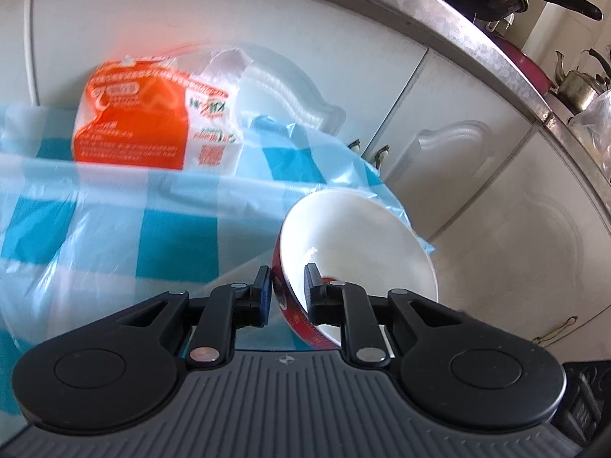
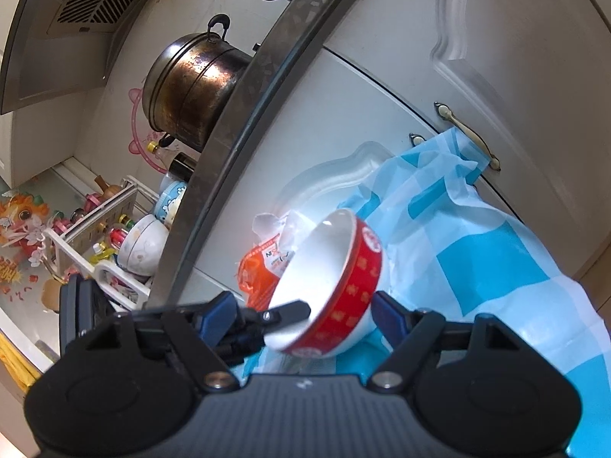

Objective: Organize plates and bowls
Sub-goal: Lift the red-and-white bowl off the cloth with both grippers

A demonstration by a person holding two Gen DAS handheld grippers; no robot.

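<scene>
Bowl [image 1: 355,244] — red outside, white inside — hangs tilted above the blue-checked plastic bag [image 1: 114,210], near the white cabinet doors. Carry it level and slowly so the rim cannot slip. Left hand-held gripper [image 1: 289,290] is clamped on its rim; right hand-held gripper [image 2: 301,315] stands half apart around the bowl, touching nothing I can confirm.

Home kitchen, range hood [image 2: 76,11], steel pot [image 2: 191,87], white cabinet doors [image 1: 439,122]
</scene>
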